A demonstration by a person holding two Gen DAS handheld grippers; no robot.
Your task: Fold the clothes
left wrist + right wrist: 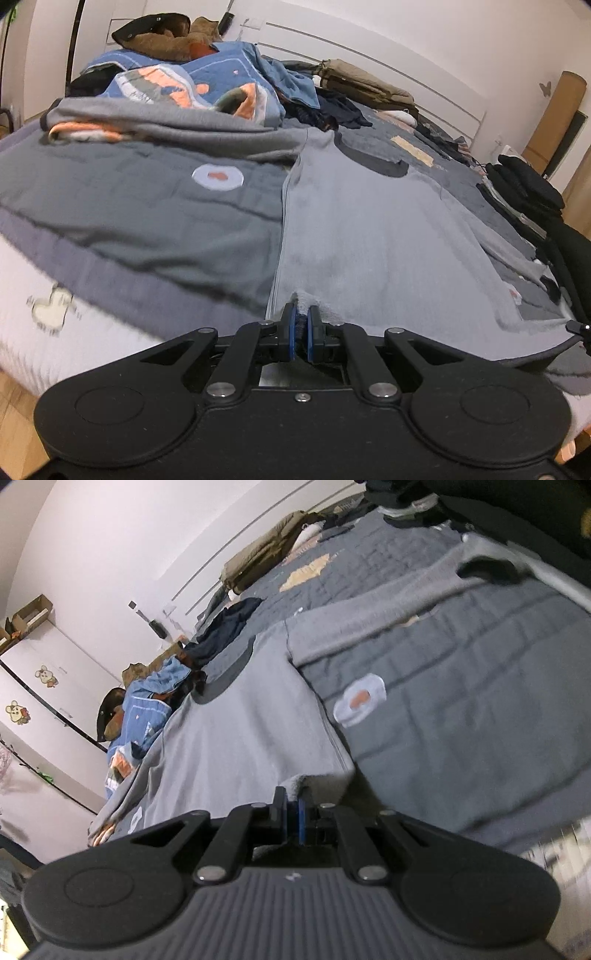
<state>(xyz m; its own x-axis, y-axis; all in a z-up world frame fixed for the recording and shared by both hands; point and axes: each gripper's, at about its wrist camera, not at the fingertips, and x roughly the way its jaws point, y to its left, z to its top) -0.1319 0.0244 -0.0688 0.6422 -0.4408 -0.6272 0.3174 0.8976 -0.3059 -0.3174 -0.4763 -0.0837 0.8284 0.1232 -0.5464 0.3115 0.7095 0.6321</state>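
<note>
Both claws, the left gripper [301, 326] and right gripper [293, 814], are clenching the near hem of the grey garment [369, 229] stretching ahead of them, so lifting evenly should be keeping the fold square.

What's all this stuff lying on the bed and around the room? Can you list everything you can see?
grey garment: one, light grey, spread flat at the near bed edge, hem pinched by both grippers
bedspread: one, dark grey quilted, covering the bed
blue quilt: one, blue with orange patches, heaped at the far end
brown jacket: one, brown and black, on top of the heap
khaki garment: one, olive-tan, against the wall
dark clothes: a stack, black, at the bed's right edge
animal stickers: two, on the white cupboard
left gripper: black, blue pads, shut on hem
right gripper: black, shut on hem
</note>
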